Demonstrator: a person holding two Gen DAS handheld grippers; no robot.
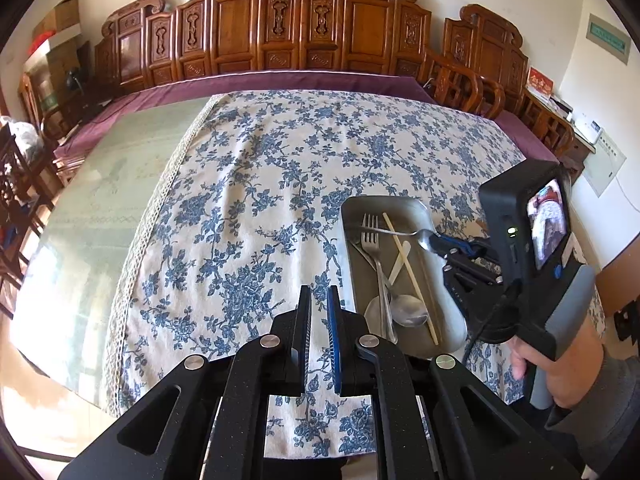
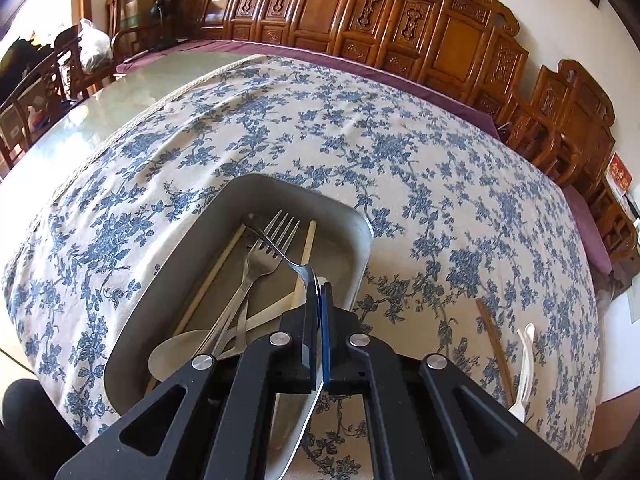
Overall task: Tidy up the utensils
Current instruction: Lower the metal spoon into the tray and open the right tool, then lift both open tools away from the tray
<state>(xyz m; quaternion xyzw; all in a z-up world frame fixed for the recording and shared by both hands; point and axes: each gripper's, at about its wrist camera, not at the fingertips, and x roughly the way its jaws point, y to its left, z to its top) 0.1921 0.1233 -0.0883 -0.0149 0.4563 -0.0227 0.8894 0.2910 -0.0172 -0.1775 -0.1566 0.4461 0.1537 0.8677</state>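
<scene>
A metal tray (image 1: 400, 204) (image 2: 256, 184) sits on the floral tablecloth and holds forks (image 1: 370, 244) (image 2: 264, 252), spoons (image 1: 408, 310), and chopsticks (image 1: 408, 268) (image 2: 308, 240). My right gripper (image 2: 320, 284) (image 1: 440, 242) is shut on the bowl of a metal spoon (image 1: 400, 233) (image 2: 280, 252), whose handle points out over the tray. My left gripper (image 1: 319, 296) hovers over the cloth just left of the tray, its jaws a narrow gap apart and empty.
A brown chopstick (image 2: 496, 348) and a white plastic utensil (image 2: 526, 364) lie on the cloth right of the tray. Carved wooden chairs (image 1: 280, 24) line the table's far edge. A bare glass tabletop (image 1: 100, 208) lies to the left.
</scene>
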